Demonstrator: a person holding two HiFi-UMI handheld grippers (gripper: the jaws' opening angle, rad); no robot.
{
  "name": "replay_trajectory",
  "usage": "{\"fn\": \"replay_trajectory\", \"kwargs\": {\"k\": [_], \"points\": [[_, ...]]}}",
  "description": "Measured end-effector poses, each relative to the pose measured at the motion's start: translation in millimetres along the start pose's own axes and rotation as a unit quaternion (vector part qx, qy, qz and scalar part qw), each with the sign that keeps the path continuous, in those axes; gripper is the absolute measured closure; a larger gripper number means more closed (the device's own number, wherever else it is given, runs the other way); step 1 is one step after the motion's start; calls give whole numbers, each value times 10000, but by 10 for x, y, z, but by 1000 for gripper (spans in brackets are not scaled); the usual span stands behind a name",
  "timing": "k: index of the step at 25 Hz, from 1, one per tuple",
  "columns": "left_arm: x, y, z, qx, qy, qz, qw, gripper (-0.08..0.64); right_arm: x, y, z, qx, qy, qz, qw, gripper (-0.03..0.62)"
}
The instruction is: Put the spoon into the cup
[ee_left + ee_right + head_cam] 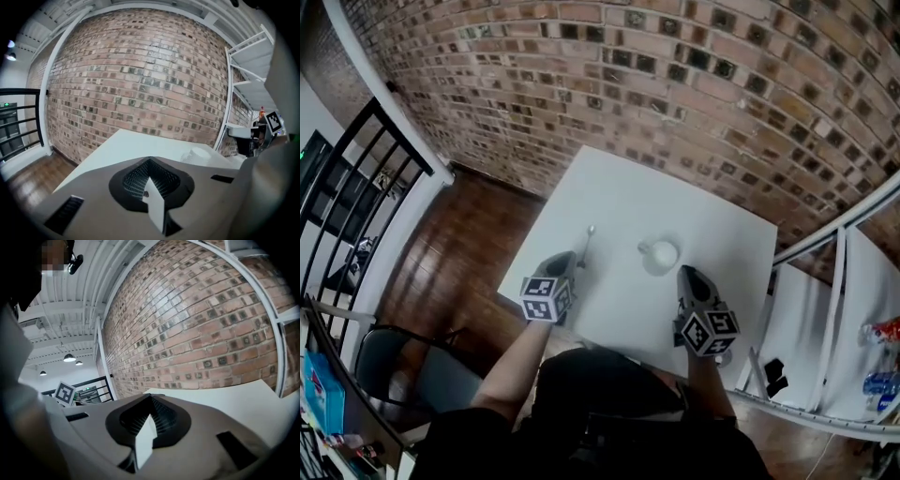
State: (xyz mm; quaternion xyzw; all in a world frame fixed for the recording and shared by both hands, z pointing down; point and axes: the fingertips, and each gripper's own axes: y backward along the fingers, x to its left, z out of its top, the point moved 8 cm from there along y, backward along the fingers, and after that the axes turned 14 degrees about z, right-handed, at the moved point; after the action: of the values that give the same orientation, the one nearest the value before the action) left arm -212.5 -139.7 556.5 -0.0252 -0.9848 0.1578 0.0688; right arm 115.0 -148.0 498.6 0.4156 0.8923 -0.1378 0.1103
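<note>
A metal spoon (587, 245) lies on the white table (619, 202), left of a white cup (662, 254) that stands upright with its handle toward the spoon. My left gripper (566, 258) is shut and empty, its tip just short of the spoon's near end. The right gripper (687, 274), also shut and empty, sits a little nearer than the cup and to its right. In the left gripper view the closed left gripper (150, 160) points over the table, with the cup (200, 154) ahead on the right. The right gripper view shows the closed right gripper (151, 397) and bare table (225, 397).
A brick wall (675, 84) runs behind the table. A black railing (347, 178) and a chair (398, 366) stand at the left. At the right a white shelf unit (825, 309) carries small items. The table's near edge lies just under both grippers.
</note>
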Motion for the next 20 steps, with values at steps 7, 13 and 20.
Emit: {"fn": "replay_trajectory", "kwargs": {"k": [7,13,20], "points": [[-70,-344,-445,819,-305,94,9961,401,-62,66,-53,112,27,10,9999,588],[-136,-489,-701,1124,-671,265,9910,347,-160,182,23,137,58,-154,9998,588],[-95,-612,-904,1434,-610,547,9863,347,-219,284,55,60,20,-207,9998,588]]}}
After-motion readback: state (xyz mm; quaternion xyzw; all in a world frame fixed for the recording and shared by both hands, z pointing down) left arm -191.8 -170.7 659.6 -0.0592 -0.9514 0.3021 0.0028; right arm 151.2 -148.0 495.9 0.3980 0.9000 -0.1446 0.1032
